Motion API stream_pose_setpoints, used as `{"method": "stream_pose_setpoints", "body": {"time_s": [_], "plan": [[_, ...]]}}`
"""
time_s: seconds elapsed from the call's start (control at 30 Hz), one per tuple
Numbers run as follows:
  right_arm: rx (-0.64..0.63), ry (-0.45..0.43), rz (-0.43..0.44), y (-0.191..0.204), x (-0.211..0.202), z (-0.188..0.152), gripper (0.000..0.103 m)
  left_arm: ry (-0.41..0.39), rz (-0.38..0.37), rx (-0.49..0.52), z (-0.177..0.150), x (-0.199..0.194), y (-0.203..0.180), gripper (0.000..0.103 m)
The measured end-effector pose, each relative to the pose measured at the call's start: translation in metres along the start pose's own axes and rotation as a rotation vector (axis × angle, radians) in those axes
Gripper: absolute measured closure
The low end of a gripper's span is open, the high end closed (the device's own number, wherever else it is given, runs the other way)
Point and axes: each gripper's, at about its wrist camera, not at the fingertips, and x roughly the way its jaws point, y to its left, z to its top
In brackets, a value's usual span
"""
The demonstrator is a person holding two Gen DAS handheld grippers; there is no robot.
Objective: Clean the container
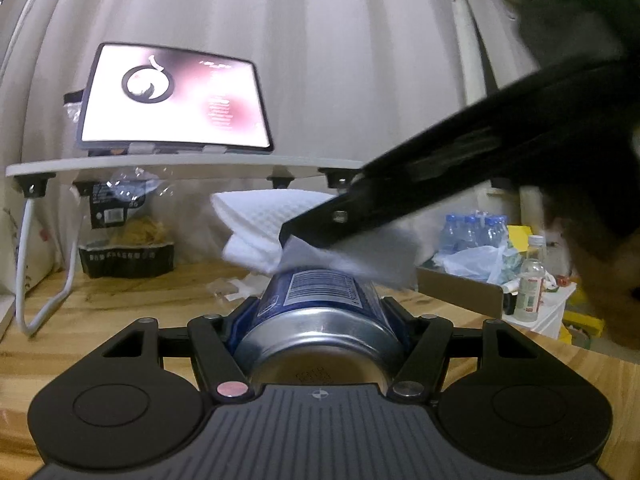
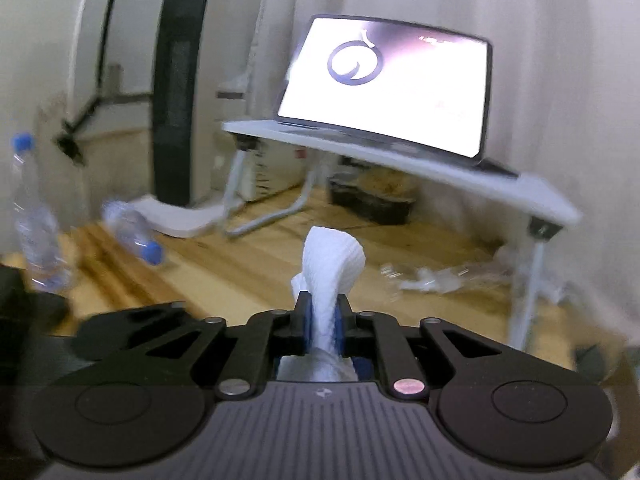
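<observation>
My left gripper (image 1: 320,312) is shut on a blue and silver drink can (image 1: 320,304), held lying along the fingers with its base toward the camera and a barcode on top. My right gripper (image 2: 322,320) is shut on a folded white paper towel (image 2: 330,268) that sticks up between its fingers. In the left wrist view the right gripper (image 1: 304,236) comes in from the upper right and presses the paper towel (image 1: 256,224) onto the far top end of the can.
A lit laptop (image 1: 172,96) stands on a small white folding table (image 1: 180,166) on the wooden surface (image 1: 120,308), with a snack bag (image 1: 124,236) under it. Water bottles (image 2: 36,216) stand and lie at the left. A cardboard box (image 1: 460,288) and bottle pack (image 1: 472,228) sit right.
</observation>
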Motion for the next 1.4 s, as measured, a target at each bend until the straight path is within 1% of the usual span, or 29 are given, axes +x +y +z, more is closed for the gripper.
{"method": "stream_pose_setpoints", "body": {"time_s": [0.1, 0.2, 0.27, 0.3, 0.37, 0.43, 0.57, 0.6, 0.7, 0.77, 0.87, 0.93, 1.03, 1.07, 1.1, 1.2, 1.3, 1.4], "plan": [[0.057, 0.011, 0.142, 0.005, -0.014, -0.008, 0.088, 0.014, 0.01, -0.035, 0.0, 0.002, 0.005, 0.036], [0.067, 0.021, 0.202, 0.013, -0.022, -0.013, 0.088, 0.011, 0.009, -0.038, -0.001, 0.001, 0.005, 0.036], [0.059, 0.014, 0.194, 0.011, -0.023, -0.014, 0.088, -0.001, 0.0, -0.03, -0.001, 0.0, 0.003, 0.036], [0.053, 0.006, 0.169, 0.009, -0.023, -0.013, 0.087, -0.009, -0.008, -0.027, -0.002, -0.002, 0.001, 0.036], [0.034, -0.018, 0.08, -0.001, -0.018, -0.01, 0.086, -0.032, -0.021, -0.014, -0.003, -0.006, -0.002, 0.036], [0.043, -0.044, 0.01, -0.013, -0.014, -0.007, 0.085, -0.045, -0.017, 0.0, -0.004, -0.008, -0.005, 0.036], [0.07, -0.051, -0.014, -0.024, -0.009, -0.006, 0.085, -0.037, -0.002, -0.034, -0.003, -0.007, 0.0, 0.036], [0.082, -0.048, 0.015, -0.023, -0.01, -0.007, 0.085, -0.033, 0.004, -0.044, -0.003, -0.006, 0.002, 0.036], [0.111, -0.025, 0.157, -0.013, -0.016, -0.015, 0.085, -0.024, 0.02, -0.068, -0.001, -0.002, 0.009, 0.036], [0.126, -0.009, 0.243, -0.007, -0.022, -0.02, 0.085, -0.024, 0.021, -0.067, -0.001, -0.001, 0.008, 0.036], [0.144, 0.0, 0.257, -0.013, -0.026, -0.022, 0.085, -0.029, 0.017, -0.056, -0.002, -0.002, 0.006, 0.036], [0.157, -0.009, 0.195, -0.025, -0.023, -0.021, 0.085, -0.046, 0.007, -0.061, -0.002, -0.005, 0.005, 0.036], [0.229, -0.045, 0.095, -0.049, -0.016, -0.02, 0.085, -0.066, 0.009, -0.055, -0.002, -0.008, 0.005, 0.036], [0.25, -0.05, 0.068, -0.055, -0.014, -0.019, 0.085, -0.066, 0.007, -0.057, -0.002, -0.008, 0.006, 0.036], [0.267, -0.057, 0.061, -0.059, -0.012, -0.02, 0.085, -0.065, 0.011, -0.055, -0.002, -0.008, 0.005, 0.036], [0.284, -0.071, 0.095, -0.054, -0.011, -0.021, 0.085, -0.056, 0.019, -0.06, -0.002, -0.006, 0.007, 0.036], [0.248, -0.063, 0.166, -0.034, -0.013, -0.023, 0.085, -0.043, 0.036, -0.072, -0.001, -0.003, 0.01, 0.036], [0.194, -0.03, 0.246, -0.012, -0.017, -0.023, 0.085, -0.019, 0.049, -0.088, -0.001, 0.001, 0.013, 0.036]]}}
